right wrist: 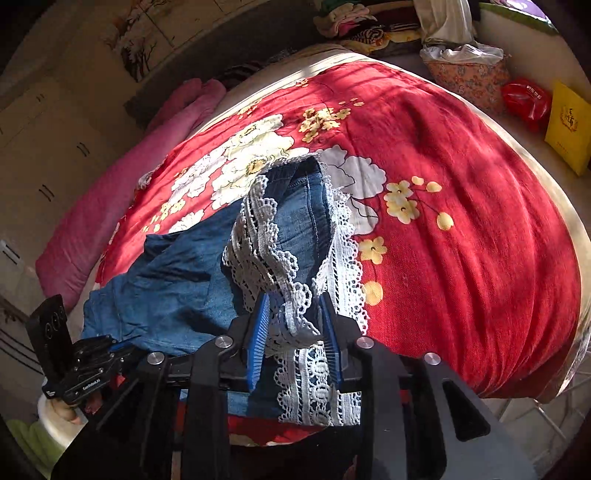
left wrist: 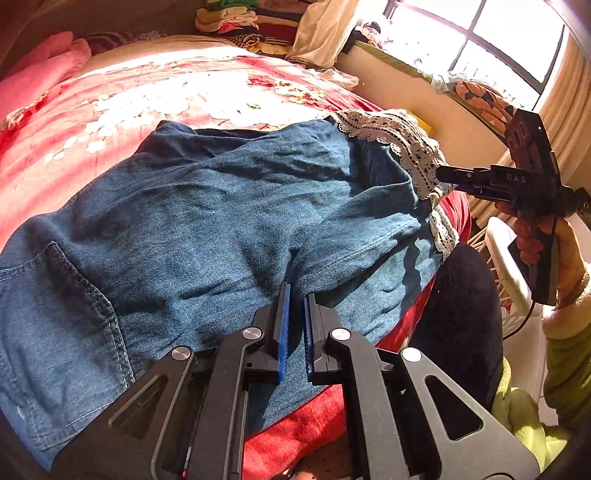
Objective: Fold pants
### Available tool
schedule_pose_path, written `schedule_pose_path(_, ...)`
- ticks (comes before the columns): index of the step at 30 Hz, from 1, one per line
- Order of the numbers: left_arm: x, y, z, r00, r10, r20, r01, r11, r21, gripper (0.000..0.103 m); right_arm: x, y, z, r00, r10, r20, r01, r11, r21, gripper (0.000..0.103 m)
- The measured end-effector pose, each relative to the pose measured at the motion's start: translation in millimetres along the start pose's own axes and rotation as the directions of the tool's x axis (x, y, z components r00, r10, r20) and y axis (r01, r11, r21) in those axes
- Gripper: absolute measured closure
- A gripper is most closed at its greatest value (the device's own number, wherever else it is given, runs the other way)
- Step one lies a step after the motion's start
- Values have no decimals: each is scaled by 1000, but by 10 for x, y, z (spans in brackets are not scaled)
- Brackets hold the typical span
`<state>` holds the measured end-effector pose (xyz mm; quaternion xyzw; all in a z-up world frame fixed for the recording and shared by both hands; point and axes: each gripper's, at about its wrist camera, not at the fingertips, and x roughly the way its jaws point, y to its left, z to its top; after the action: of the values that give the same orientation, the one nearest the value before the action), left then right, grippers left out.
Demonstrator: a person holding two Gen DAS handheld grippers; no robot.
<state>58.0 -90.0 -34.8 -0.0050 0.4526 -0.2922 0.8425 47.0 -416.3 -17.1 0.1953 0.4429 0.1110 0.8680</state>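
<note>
**Lace hems lifted, seat pinned: the jeans caught mid-fold on the bed**

The right tongs [right wrist: 295,325] pinch the bunched lace cuffs [right wrist: 280,273] of the denim pants [left wrist: 221,206], both blue pads pressed into the white trim with the leg ends gathered between them. That hold makes sense: taking both hems at once lets the legs travel together as one layer. The left tongs [left wrist: 295,314] are pressed together, their tips down in the denim near the crotch seam; the cloth puckers toward them, so they seem to nip a small fold there, probably to anchor the upper part while the legs are carried over.

The pants lie on the near edge of the bed, across the red floral quilt [right wrist: 443,184]. Their long axis runs sideways along that edge: waist and back pocket [left wrist: 62,291] toward the left hand's side, lace hems toward the right, where they are raised off the quilt. The legs look doubled lengthwise already, judging by the two cuffs stacked together.

Beyond, a pink blanket [right wrist: 110,206] lies along the bed's far side and folded clothes [left wrist: 229,18] are piled at the head.
</note>
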Motion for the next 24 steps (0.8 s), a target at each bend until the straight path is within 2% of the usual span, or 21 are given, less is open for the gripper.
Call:
schedule_pose_path(4, 21, -44, 0, 1000, 19, -4, -19, 1000, 12, 101, -29, -22, -100, 1000, 8, 6, -8, 1000, -6, 62)
schedule_pose_path(6, 29, -49, 2, 1000, 25, -7, -25, 1000, 17, 101, -25, -38, -110, 1000, 16, 9, -16, 1000, -6, 67)
schedule_pose_path(7, 27, -48, -5, 1000, 28, -9, -28, 999, 19, 101, -18, -54, -99, 1000, 20, 11, -20, 1000, -3, 77)
schedule_pose_path(9, 20, -56, -7, 999, 31, -13, -30, 999, 21, 101, -31, -96, -93, 999, 39, 12, -40, 999, 17, 89)
schedule_pose_path(16, -269, -182, -59, 999, 33, 13, -34, 994, 106, 102, -226, -102, -186, 998, 70, -1, -70, 997, -21, 91)
schedule_pose_path(19, -245, -229, -142, 999, 37, -2, -36, 990, 137, 102, -187, -104, -316, 998, 32, -45, -35, 998, -54, 91)
schedule_pose_path(24, -117, -260, -228, 998, 45, -37, -39, 988, 149, 102, -117, -210, -507, 996, 17, -86, -20, 999, -29, 91)
